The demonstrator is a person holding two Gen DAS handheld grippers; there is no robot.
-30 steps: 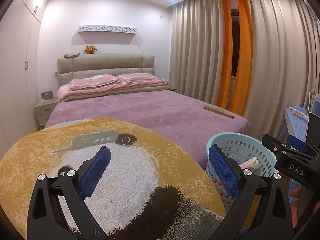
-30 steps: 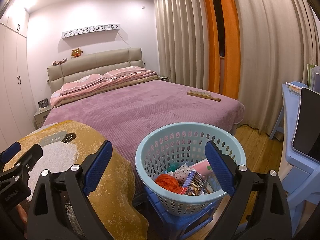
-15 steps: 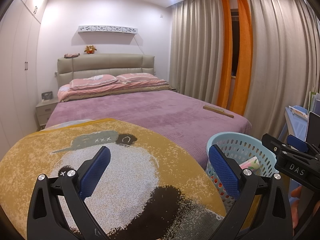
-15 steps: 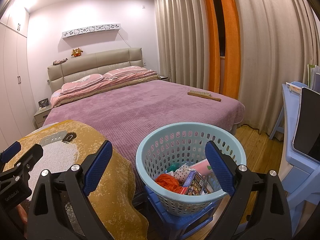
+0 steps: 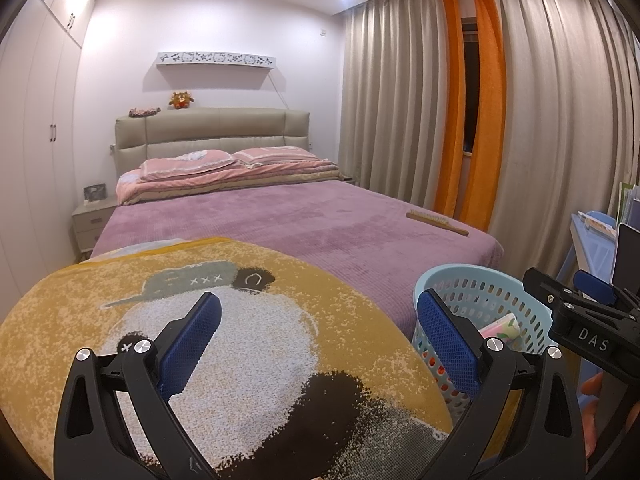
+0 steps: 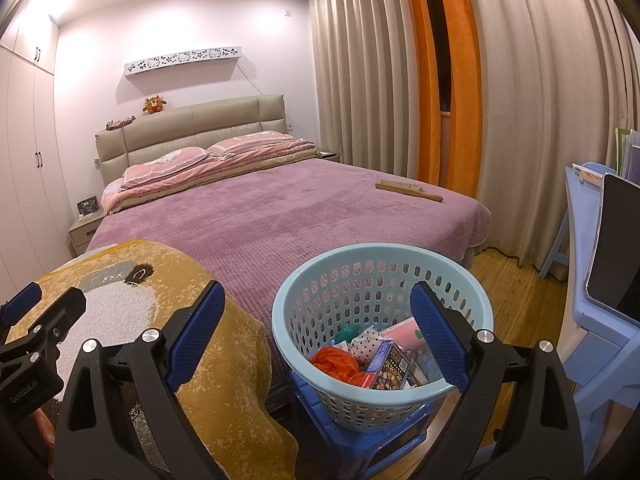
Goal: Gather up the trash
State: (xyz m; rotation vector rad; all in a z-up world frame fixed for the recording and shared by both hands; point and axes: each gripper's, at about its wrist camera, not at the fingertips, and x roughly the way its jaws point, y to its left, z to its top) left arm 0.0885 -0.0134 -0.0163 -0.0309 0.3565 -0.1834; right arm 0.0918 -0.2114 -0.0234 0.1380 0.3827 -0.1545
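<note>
My left wrist view looks over the panda rug (image 5: 240, 340) toward the headboard; my right sits nearer the basket (image 6: 380, 320). Both share the bed (image 5: 320, 224), curtains (image 6: 520, 100)

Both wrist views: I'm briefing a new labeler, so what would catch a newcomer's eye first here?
The light-blue basket on a blue stool at the foot of the bed, with trash inside, including an orange wad. Next, the yellow panda rug draped left of it, and the orange curtains at the back right. Both the left gripper and the right gripper have their jaws open and empty.
</note>
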